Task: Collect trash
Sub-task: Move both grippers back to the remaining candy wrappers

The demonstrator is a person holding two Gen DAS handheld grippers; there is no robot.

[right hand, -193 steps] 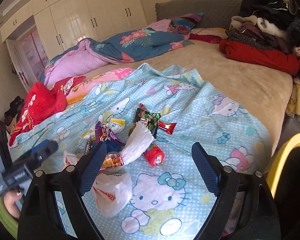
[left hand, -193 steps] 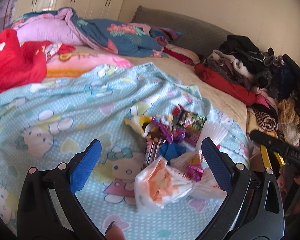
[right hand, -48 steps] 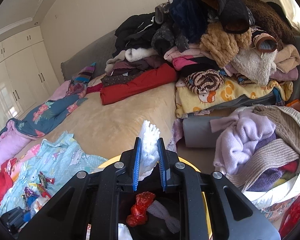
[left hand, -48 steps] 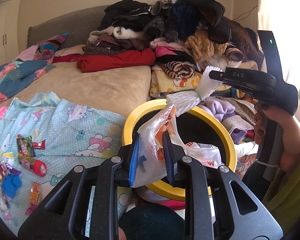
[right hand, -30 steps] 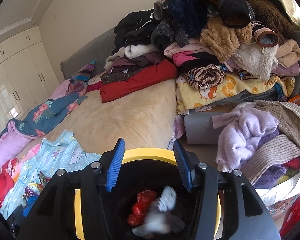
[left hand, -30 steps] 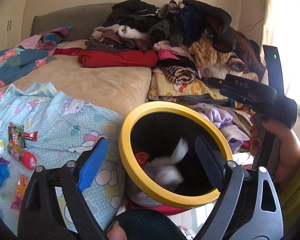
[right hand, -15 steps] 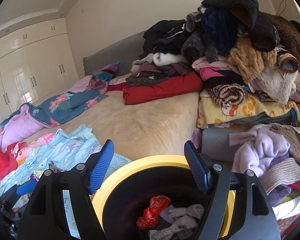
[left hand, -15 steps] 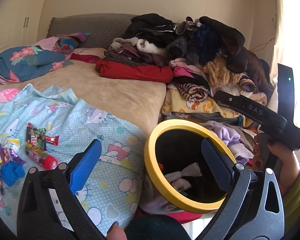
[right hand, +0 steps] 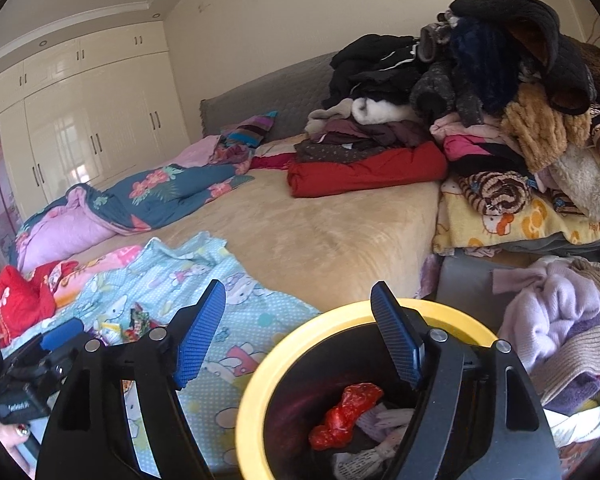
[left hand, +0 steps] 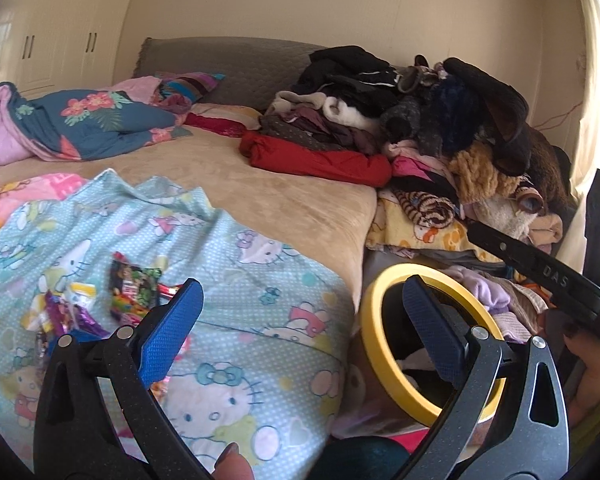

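A bin with a yellow rim (left hand: 370,344) stands on the floor against the bed's side. Inside the bin (right hand: 260,372) lie a red wrapper (right hand: 348,408) and white crumpled trash (right hand: 380,420). Several colourful snack wrappers (left hand: 132,284) lie on the cartoon-cat sheet, left of the bin; they also show small as wrappers (right hand: 136,322) in the right wrist view. My left gripper (left hand: 300,292) is open and empty, over the sheet's edge and the bin. My right gripper (right hand: 300,292) is open and empty above the bin's near rim.
A tall heap of clothes (left hand: 440,128) fills the bed's right side, with more knitwear (right hand: 552,312) beside the bin. Quilts (left hand: 80,124) lie at the head end, wardrobes (right hand: 80,128) stand behind. A bare tan mattress (right hand: 320,232) stretches between them.
Both grippers opened and let the plastic bag and white foam net fall into the bin. Both views have since swung left, toward the bed and the wrappers.
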